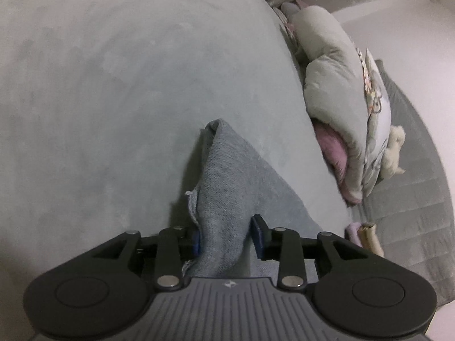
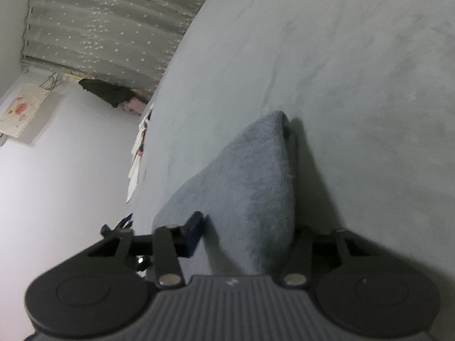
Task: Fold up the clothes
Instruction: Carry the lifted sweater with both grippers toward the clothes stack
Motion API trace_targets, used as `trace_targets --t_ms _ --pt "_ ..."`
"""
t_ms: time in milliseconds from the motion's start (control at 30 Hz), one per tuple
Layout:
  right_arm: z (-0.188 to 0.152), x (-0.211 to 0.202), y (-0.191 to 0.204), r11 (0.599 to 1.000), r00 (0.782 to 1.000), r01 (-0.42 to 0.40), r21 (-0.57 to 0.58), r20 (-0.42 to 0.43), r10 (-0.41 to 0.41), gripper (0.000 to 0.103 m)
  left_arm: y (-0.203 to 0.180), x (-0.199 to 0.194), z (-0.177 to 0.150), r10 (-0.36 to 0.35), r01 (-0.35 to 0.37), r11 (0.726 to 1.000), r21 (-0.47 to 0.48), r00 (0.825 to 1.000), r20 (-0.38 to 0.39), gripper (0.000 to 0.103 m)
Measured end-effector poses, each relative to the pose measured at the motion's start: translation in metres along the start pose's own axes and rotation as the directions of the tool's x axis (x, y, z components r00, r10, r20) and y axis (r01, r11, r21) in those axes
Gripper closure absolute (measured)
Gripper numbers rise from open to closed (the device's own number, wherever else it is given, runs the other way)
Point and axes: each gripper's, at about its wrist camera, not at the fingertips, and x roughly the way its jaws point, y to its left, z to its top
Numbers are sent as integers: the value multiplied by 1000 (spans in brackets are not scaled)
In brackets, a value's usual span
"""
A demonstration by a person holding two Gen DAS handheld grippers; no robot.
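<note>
1. The left gripper [image 1: 227, 238] pinches a fold of the grey knit top [image 1: 227, 176], which points to 12 o'clock over the bed [image 1: 99, 85].
2. The right gripper [image 2: 244, 238] pinches the top too.
3. This looks like the folding step; next, lay it flat and let go.

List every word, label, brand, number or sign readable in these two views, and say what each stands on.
No text can be read.
Left gripper body: a small pale emblem, no letters legible.
Right gripper body: the same emblem, blurred.
Bag by the wall: a pink printed pattern, too blurred to read.
Printed pillow beside the bed: a picture pattern, no readable words.
</note>
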Motion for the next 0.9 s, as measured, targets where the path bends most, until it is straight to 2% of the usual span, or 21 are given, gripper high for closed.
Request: trace_targets --t_ms 167,533,733,900 --pt "-12 -7 16 997 998 41 -66 59 -37 86 -22 -1 -8 51 -54 996 70 997 54 89" --pt "-19 -52 88 977 987 32 -213 162 3 86 -73 -14 -5 27 -40 987 156 996 83 89" --pt "-11 -90 106 972 978 45 -231 208 5 86 -108 -12 -7 17 -34 978 205 996 84 89" --pt "-3 -120 105 974 969 63 -218 248 -7 86 -146 -1 -14 18 -38 963 265 997 76 89"
